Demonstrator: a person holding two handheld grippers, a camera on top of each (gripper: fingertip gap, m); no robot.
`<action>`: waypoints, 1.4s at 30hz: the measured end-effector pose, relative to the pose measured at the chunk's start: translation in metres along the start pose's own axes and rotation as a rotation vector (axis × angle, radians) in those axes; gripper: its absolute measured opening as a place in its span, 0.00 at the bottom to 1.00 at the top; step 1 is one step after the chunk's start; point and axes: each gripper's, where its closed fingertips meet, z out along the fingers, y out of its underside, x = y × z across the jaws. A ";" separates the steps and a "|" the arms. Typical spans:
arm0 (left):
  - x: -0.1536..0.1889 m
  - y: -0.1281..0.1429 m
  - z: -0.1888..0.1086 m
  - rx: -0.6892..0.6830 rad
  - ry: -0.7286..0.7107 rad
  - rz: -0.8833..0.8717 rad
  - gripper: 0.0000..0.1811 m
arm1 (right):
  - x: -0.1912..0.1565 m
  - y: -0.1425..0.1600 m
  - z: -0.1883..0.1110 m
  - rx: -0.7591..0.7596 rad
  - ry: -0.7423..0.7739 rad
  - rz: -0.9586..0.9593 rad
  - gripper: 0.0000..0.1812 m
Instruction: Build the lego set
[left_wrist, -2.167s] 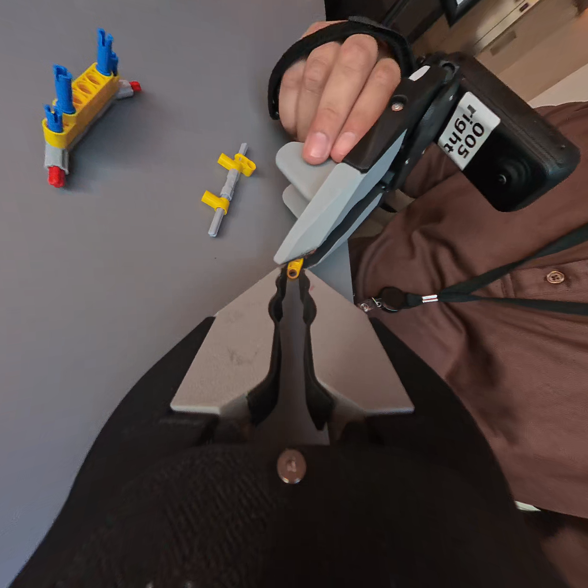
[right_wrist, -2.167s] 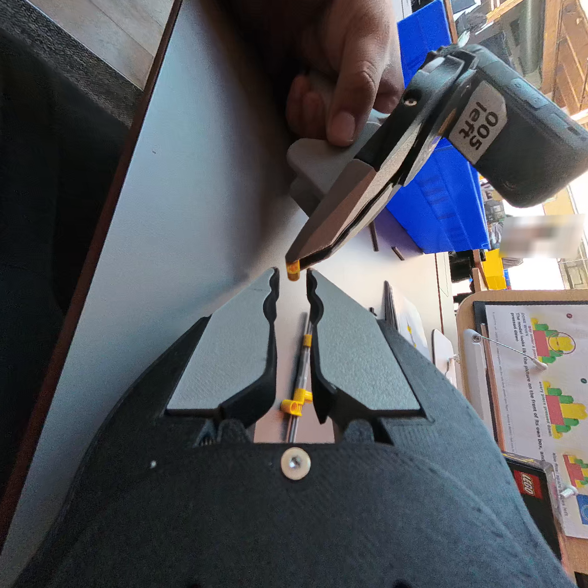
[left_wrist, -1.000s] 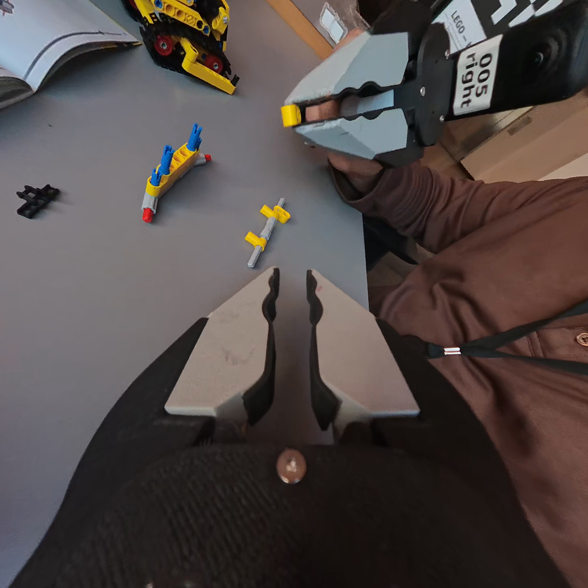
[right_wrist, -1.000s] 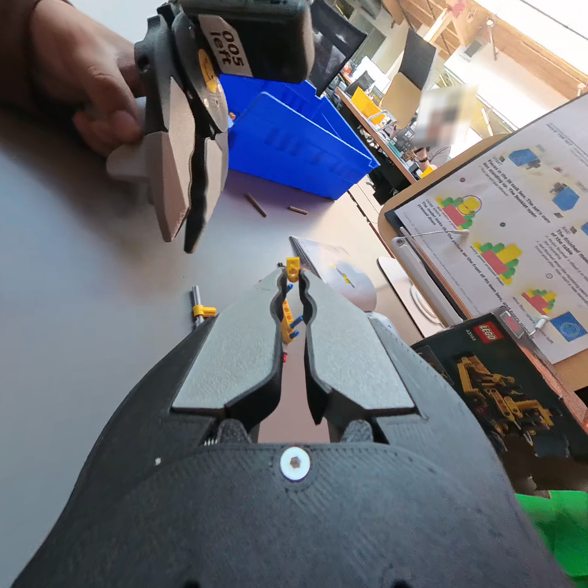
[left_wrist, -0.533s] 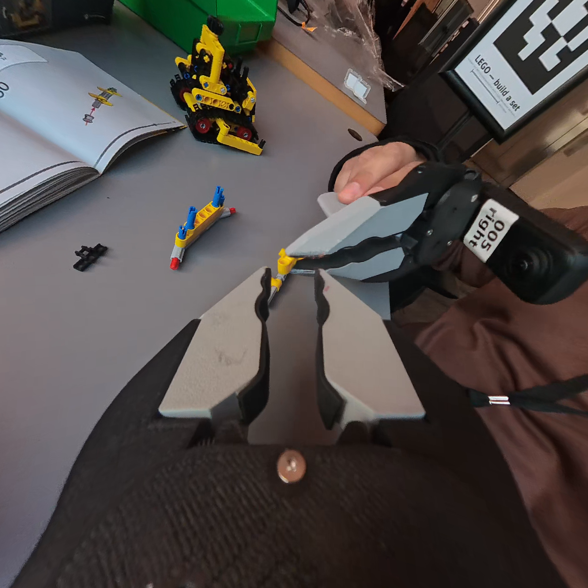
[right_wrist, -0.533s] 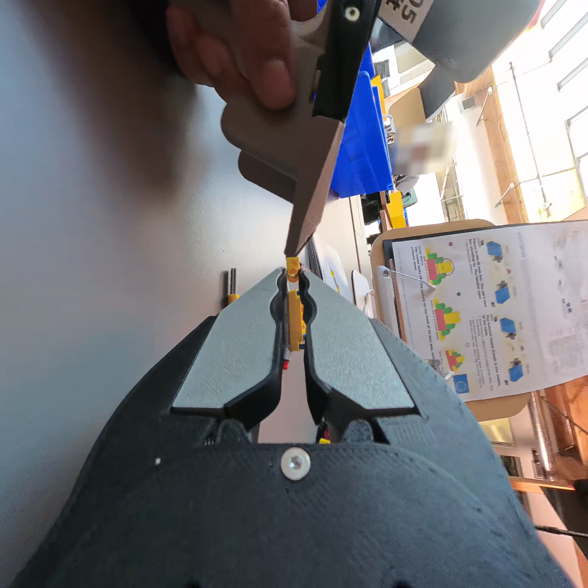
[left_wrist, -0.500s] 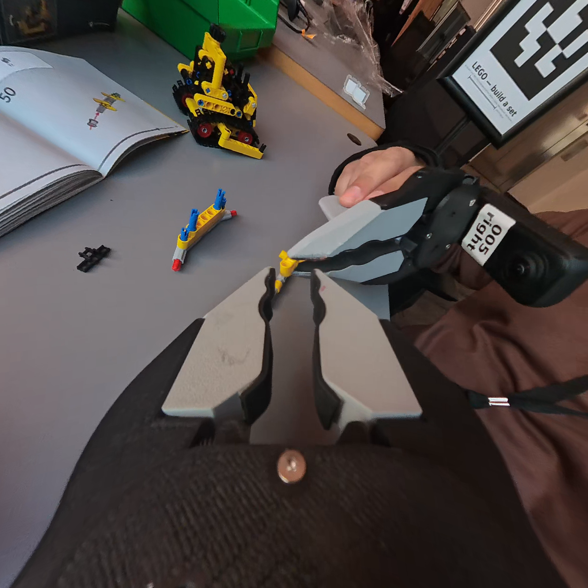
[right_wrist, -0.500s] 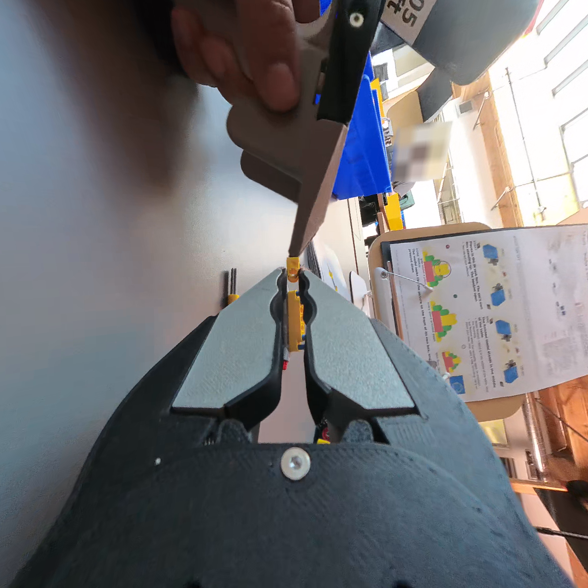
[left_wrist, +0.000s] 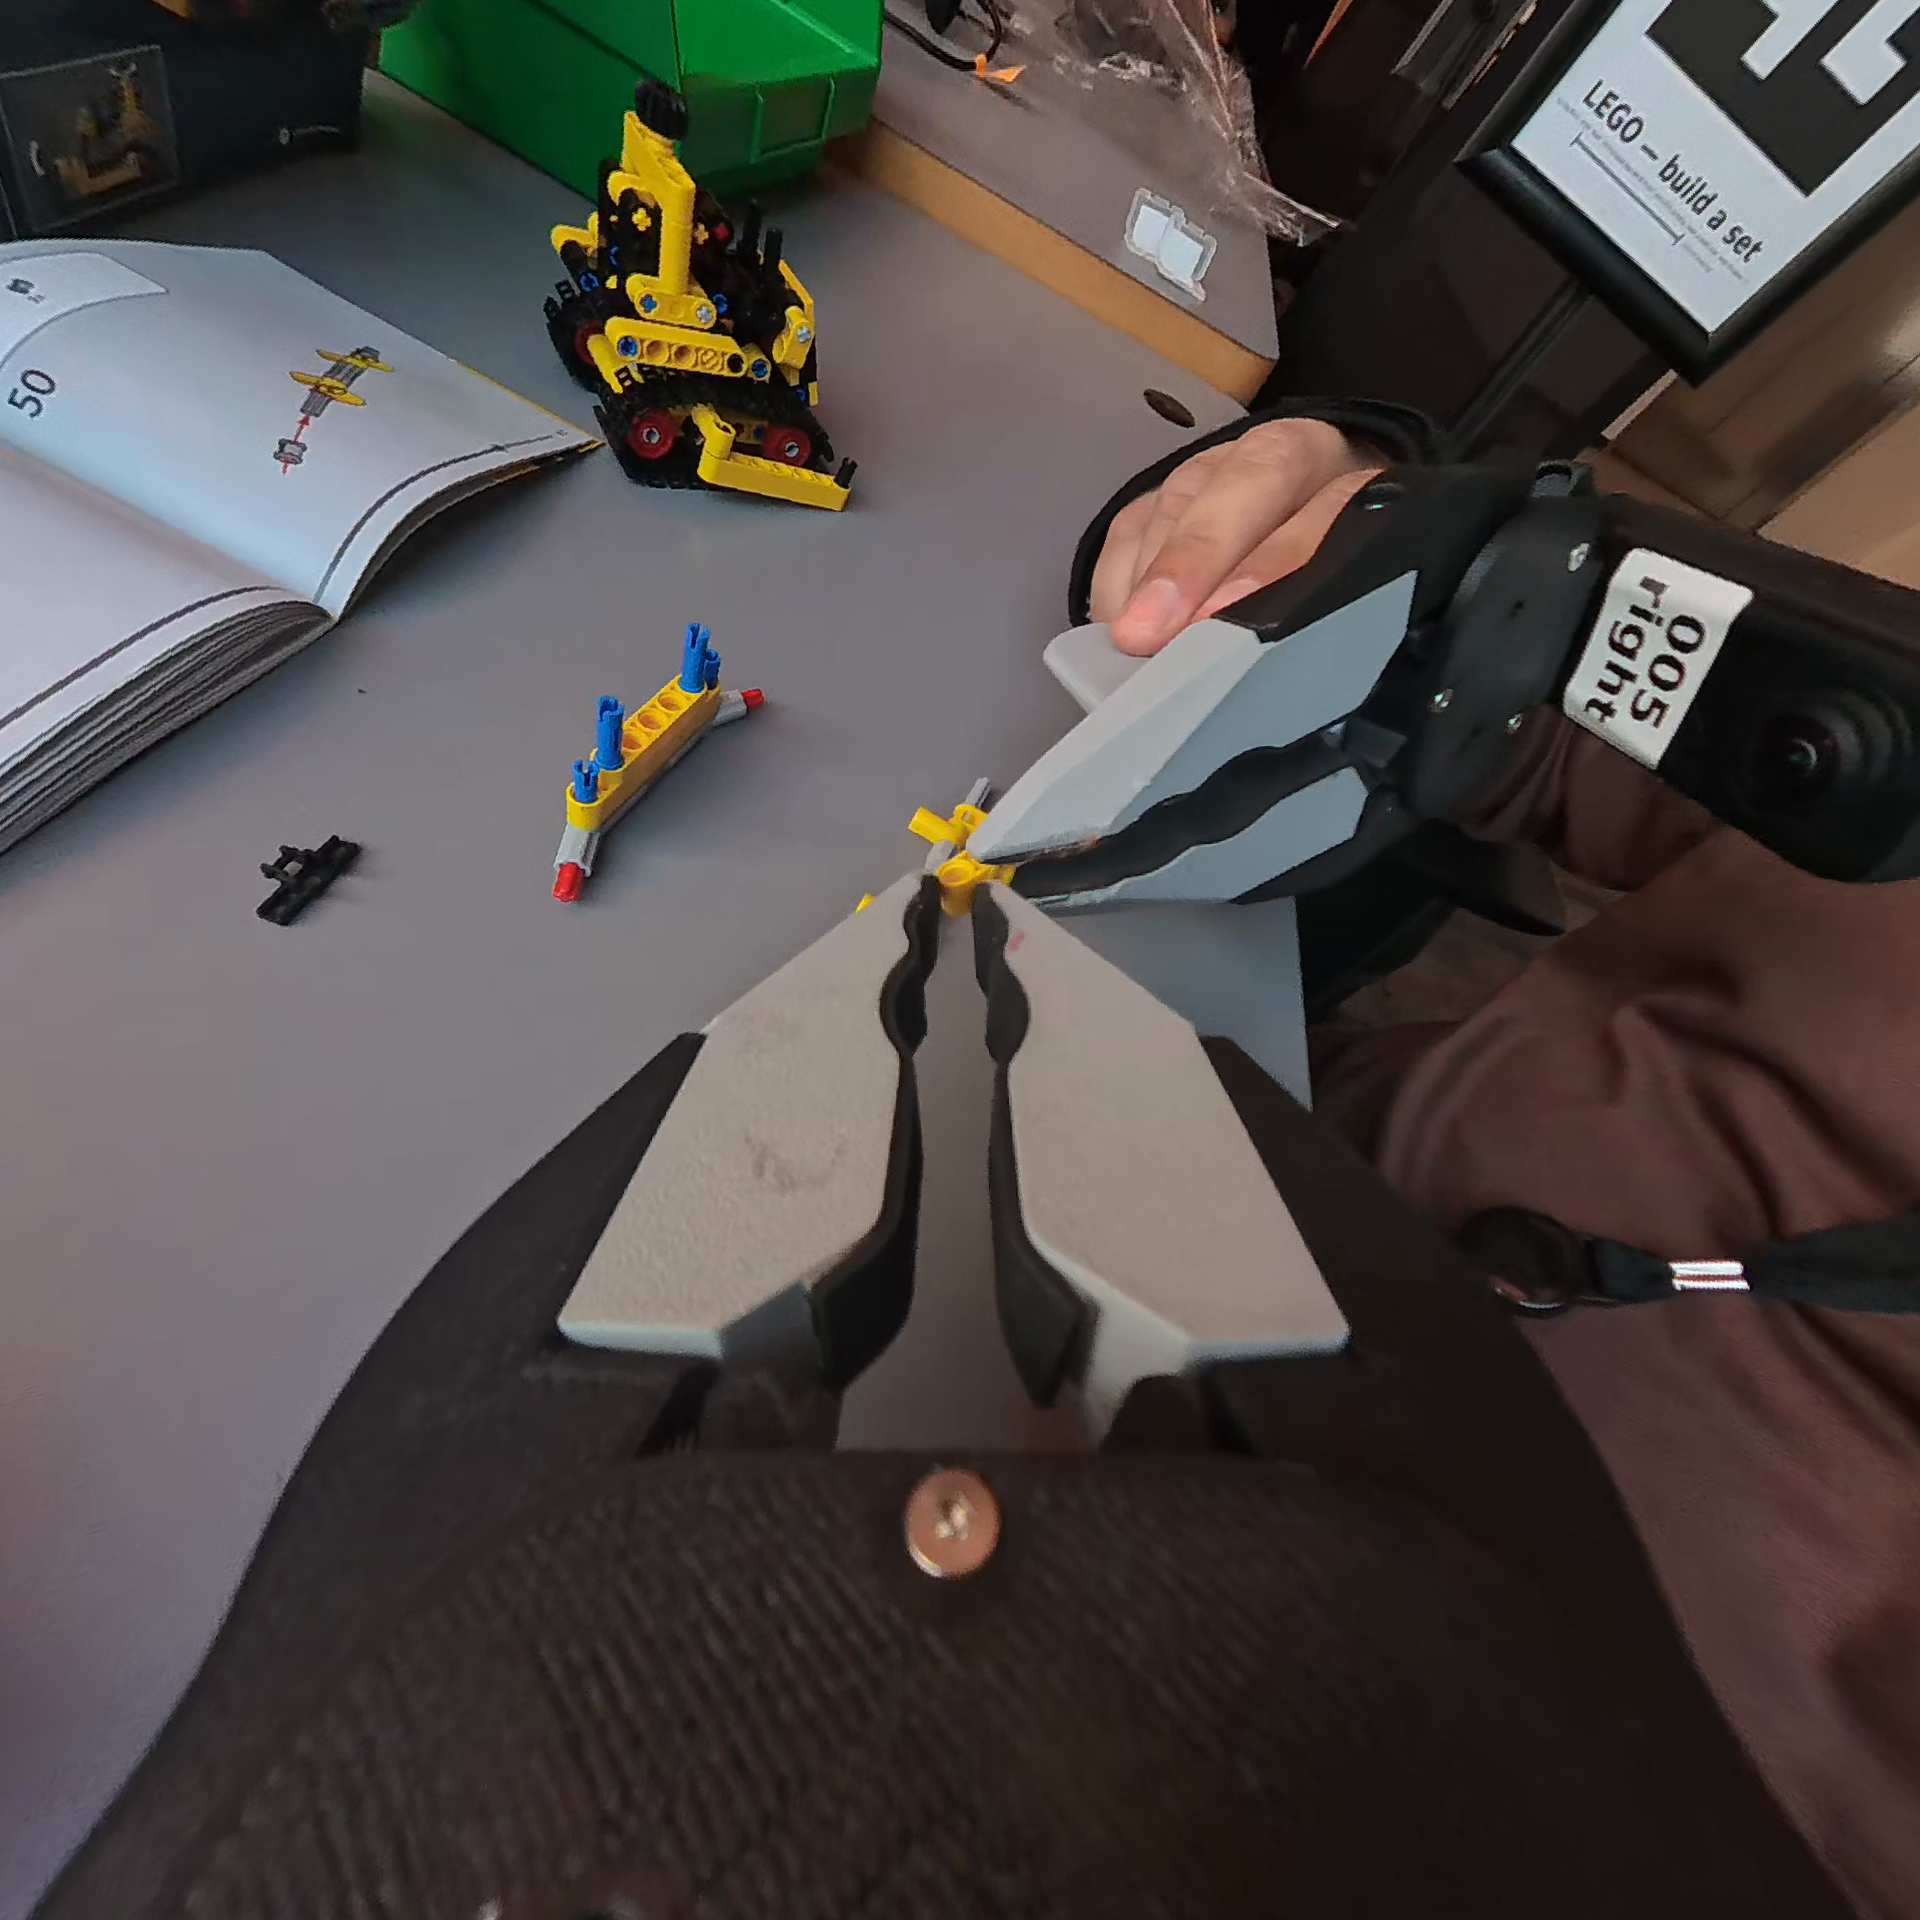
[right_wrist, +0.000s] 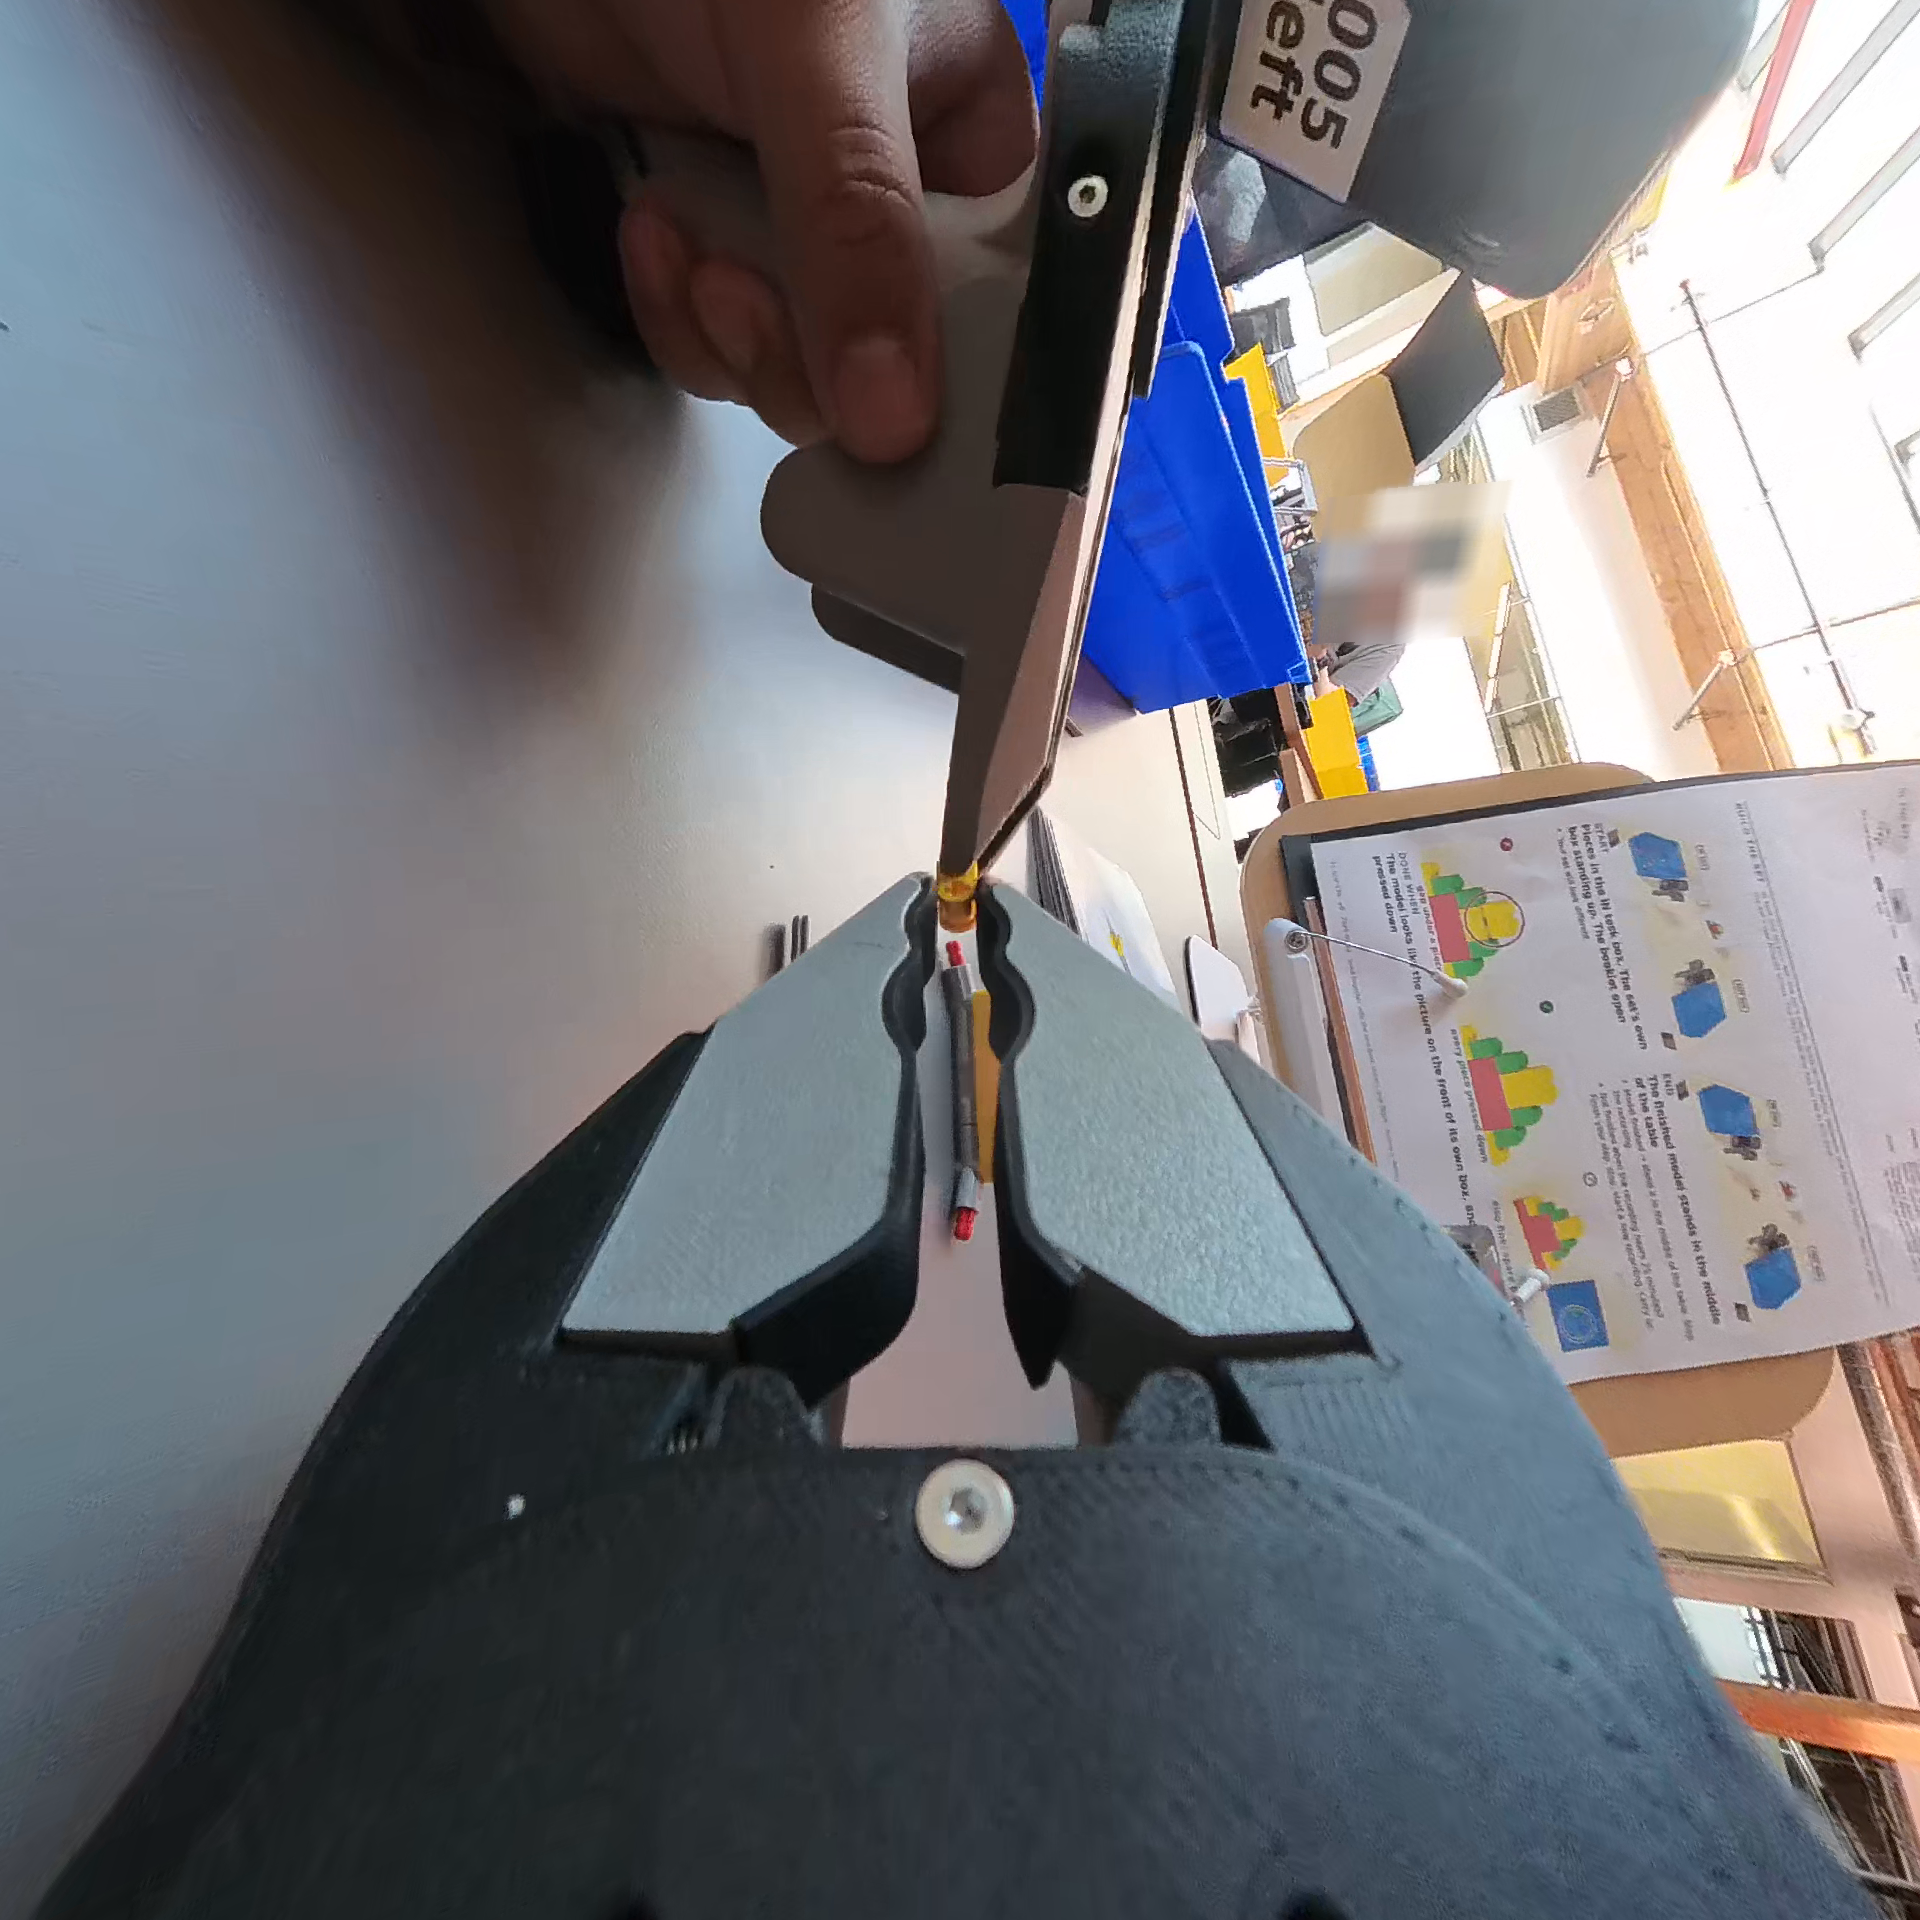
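yellow bulldozer (left_wrist: 694, 343) beyond right gripper (left_wrist: 1003, 868)

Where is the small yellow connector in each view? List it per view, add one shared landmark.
Left wrist view: yellow connector, just above picture centre.
Right wrist view: upper centre, pinched by the right claw.
Shared landmark: yellow beam with red-tipped axle.

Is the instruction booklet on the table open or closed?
Open. The instruction booklet lies spread on the grey table, a printed page facing up.
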 end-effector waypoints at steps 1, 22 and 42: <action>0.000 0.001 0.000 -0.005 0.002 -0.002 0.02 | -0.001 0.000 0.000 -0.001 -0.003 -0.001 0.02; -0.013 0.008 -0.005 -0.035 0.011 -0.121 0.00 | -0.038 0.011 0.019 -0.110 -0.128 -0.068 0.02; -0.003 0.014 -0.005 -0.070 0.030 -0.064 0.05 | 0.056 0.043 -0.032 0.110 0.047 0.554 0.12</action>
